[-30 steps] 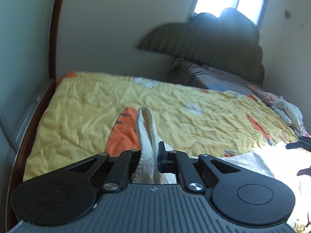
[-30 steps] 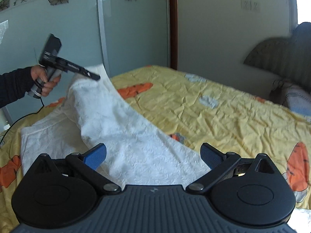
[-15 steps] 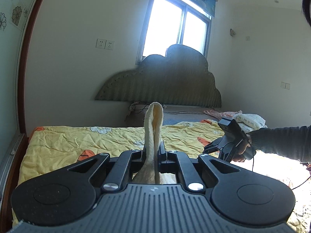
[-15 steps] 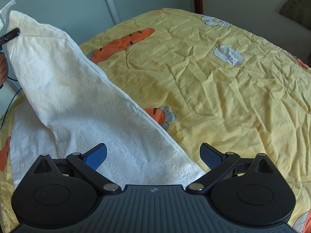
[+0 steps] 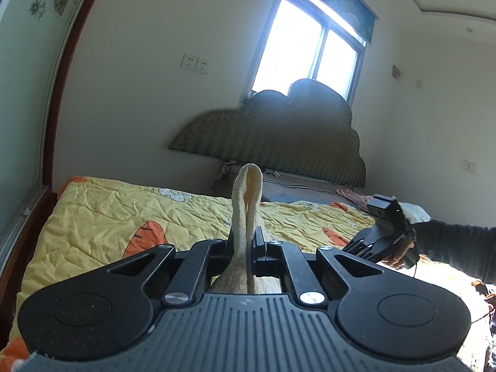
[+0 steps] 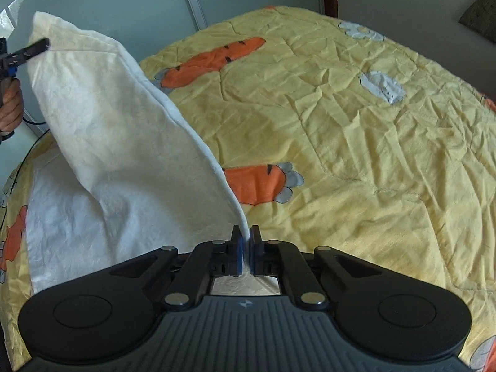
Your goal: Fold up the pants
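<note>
Both tools grip the white pants (image 6: 124,142): left tool (image 5: 246,245) lifts one end, right tool (image 6: 245,248) pinches an edge. Fold in progress, apparently lengthwise. Next, carry the raised layer across the bed (image 6: 356,130), edges aligned.

Pants (image 6: 124,142): white, textured fabric, partly folded over itself. One end lifted into the air, a doubled edge standing upright; the remainder lies flat on the yellow carrot-print bedspread (image 6: 356,142).
</note>
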A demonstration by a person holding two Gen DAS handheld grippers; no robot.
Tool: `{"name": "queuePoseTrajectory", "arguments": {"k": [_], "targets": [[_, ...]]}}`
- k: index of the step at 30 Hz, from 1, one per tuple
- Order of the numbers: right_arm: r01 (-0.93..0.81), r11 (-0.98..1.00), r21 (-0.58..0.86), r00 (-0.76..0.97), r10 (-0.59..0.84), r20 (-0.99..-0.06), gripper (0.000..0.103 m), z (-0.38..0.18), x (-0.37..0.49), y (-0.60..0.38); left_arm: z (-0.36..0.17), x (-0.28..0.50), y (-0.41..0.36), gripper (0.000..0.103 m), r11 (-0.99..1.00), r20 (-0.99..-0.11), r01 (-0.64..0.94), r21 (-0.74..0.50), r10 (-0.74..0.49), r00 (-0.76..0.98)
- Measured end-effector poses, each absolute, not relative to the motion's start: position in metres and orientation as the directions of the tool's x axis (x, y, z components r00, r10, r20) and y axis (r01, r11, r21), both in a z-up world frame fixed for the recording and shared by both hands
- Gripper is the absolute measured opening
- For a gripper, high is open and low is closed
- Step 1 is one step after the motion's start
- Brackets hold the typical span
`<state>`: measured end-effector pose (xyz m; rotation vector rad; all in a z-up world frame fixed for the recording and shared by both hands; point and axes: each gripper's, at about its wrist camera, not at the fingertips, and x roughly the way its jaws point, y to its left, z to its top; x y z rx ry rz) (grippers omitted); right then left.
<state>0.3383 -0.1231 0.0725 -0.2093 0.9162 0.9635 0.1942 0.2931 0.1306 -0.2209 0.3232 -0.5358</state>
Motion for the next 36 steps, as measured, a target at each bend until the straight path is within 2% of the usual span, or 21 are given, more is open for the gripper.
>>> {"name": "queuePoseTrajectory", "arguments": {"k": [3, 6, 7, 10, 11, 13, 16, 18, 20, 29, 33, 36], "targets": [[-0.809, 0.529, 0.259, 0.237, 0.695, -0.679, 0.004, 0.101, 0.281, -0.136, 0.129, 0.184, 0.304, 0.009, 0.827, -0.243, 0.443, -0.346, -0.535, 0.809], [-0.825, 0.481, 0.296, 0.194, 0.733, -0.652, 0.004, 0.100, 0.223, -0.137, 0.117, 0.167, 0.315, 0.010, 0.824, -0.266, 0.394, -0.408, -0.520, 0.811], [-0.817, 0.489, 0.307, 0.193, 0.732, -0.654, 0.004, 0.092, 0.207, -0.136, 0.110, 0.162, 0.319, 0.023, 0.817, -0.282, 0.376, -0.437, -0.522, 0.805], [-0.781, 0.525, 0.337, 0.204, 0.725, -0.658, 0.004, 0.071, 0.190, -0.136, 0.087, 0.144, 0.327, 0.041, 0.837, -0.366, 0.262, -0.481, -0.463, 0.807], [-0.768, 0.537, 0.348, 0.213, 0.728, -0.652, 0.004, 0.067, 0.189, -0.137, 0.081, 0.139, 0.329, 0.055, 0.832, -0.392, 0.235, -0.503, -0.462, 0.795], [-0.754, 0.550, 0.359, 0.230, 0.733, -0.640, 0.004, 0.064, 0.190, -0.138, 0.071, 0.124, 0.332, 0.066, 0.831, -0.451, 0.170, -0.529, -0.446, 0.773], [-0.745, 0.565, 0.353, 0.263, 0.736, -0.624, 0.004, 0.067, 0.192, -0.138, 0.067, 0.100, 0.338, 0.073, 0.837, -0.514, 0.112, -0.536, -0.429, 0.743], [-0.740, 0.574, 0.351, 0.280, 0.738, -0.614, 0.004, 0.070, 0.192, -0.139, 0.068, 0.081, 0.341, 0.074, 0.836, -0.523, 0.085, -0.542, -0.415, 0.745], [-0.731, 0.581, 0.357, 0.293, 0.740, -0.605, 0.004, 0.072, 0.192, -0.140, 0.068, 0.061, 0.344, 0.080, 0.826, -0.515, 0.067, -0.559, -0.409, 0.753], [-0.711, 0.600, 0.366, 0.306, 0.734, -0.607, 0.004, 0.071, 0.188, -0.139, 0.044, 0.008, 0.318, 0.083, 0.485, -0.370, -0.104, -0.868, -0.492, 0.788], [-0.707, 0.606, 0.365, 0.312, 0.730, -0.607, 0.004, 0.073, 0.186, -0.140, 0.027, -0.002, 0.312, 0.083, 0.360, -0.402, -0.255, -0.897, -0.427, 0.810], [-0.706, 0.608, 0.363, 0.315, 0.728, -0.609, 0.004, 0.074, 0.185, -0.139, 0.025, 0.001, 0.315, 0.083, 0.350, -0.408, -0.276, -0.895, -0.390, 0.826]]}}
